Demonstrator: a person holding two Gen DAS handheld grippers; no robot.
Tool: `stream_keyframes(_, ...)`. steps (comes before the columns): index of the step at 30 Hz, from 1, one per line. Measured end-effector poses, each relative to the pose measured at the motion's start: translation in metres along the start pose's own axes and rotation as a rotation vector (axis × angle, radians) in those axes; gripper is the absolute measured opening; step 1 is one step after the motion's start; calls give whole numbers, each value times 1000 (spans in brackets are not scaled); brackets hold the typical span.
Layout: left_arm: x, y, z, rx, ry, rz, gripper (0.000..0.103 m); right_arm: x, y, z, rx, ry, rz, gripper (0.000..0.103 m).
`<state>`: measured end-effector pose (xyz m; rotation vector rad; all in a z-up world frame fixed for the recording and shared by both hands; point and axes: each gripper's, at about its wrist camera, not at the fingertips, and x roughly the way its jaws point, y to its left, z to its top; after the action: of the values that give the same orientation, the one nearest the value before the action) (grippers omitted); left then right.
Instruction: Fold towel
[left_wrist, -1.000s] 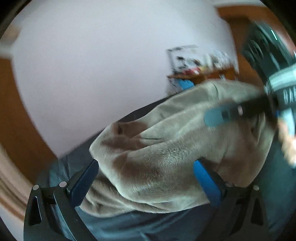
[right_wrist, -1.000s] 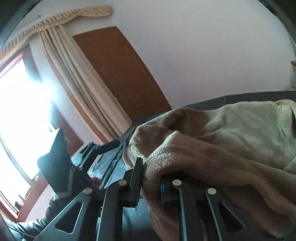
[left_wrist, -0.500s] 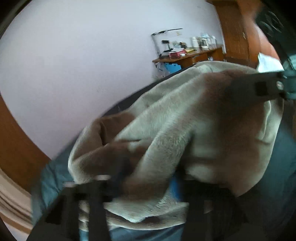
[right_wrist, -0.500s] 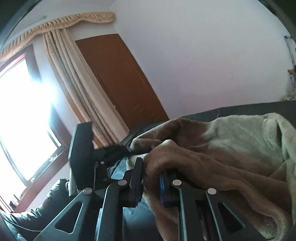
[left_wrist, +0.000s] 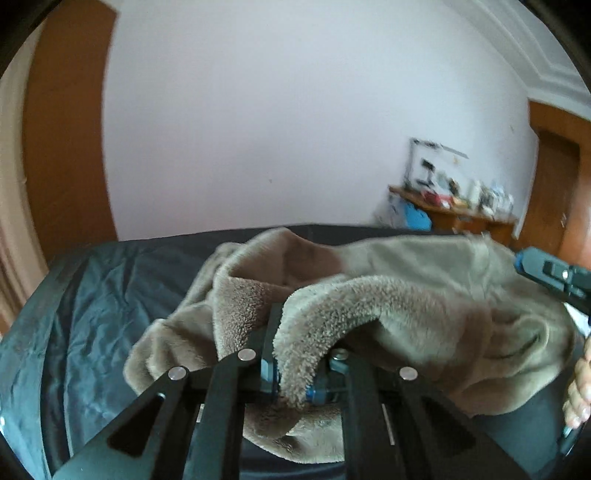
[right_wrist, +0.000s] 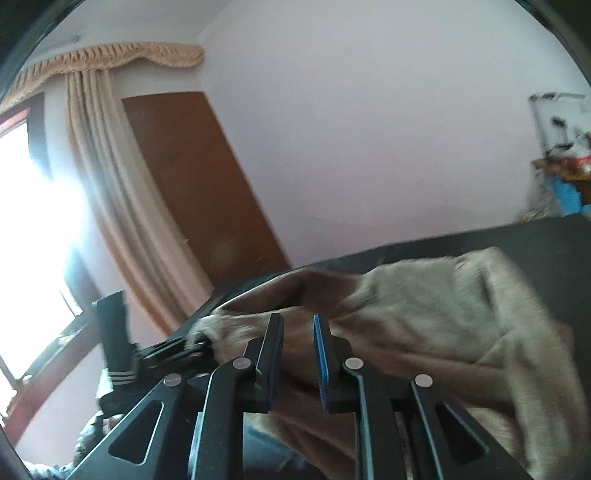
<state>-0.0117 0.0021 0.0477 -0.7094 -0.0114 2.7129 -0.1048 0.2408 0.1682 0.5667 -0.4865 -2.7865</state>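
Your left gripper (left_wrist: 295, 354) is pinching a fleecy fold of the towel (left_wrist: 424, 295), while your right gripper (right_wrist: 298, 350) is standing spread, its jaws straddling the cloth without clamping it. The towel, thick, beige and crumpled, is lying ahead of both tools on the dark bedcover (left_wrist: 92, 302), its bulk trailing rightward from the left one, which is holding the nearer purchase.
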Motion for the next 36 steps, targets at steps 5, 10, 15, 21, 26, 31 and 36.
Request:
stream_keyframes(5,-14,29,9,-136,-67,64,11,-25,5,7,-91,-117,-149,23)
stream_keyframes(10,-24,67,11,-264,-108,134,11,-38,-9,12,-121,-150,-276,24)
stream_keyframes(15,-25,96,10,-334,-118,202,11,-64,-24,9,-88,-298,-348,24)
stream_keyframes(21,-15,110,2,-382,-77,219,13,-79,3,-14,-346,-502,-364,103)
stream_keyframes(26,-15,111,-2,-377,-73,230,15,-64,7,-12,-339,-312,-376,103)
stream_keyframes(31,-15,125,-3,-436,-64,211,17,-54,11,-16,-450,-247,-306,103)
stream_keyframes(36,-11,128,-5,-453,-47,208,17,-6,14,-8,-558,-124,-311,103)
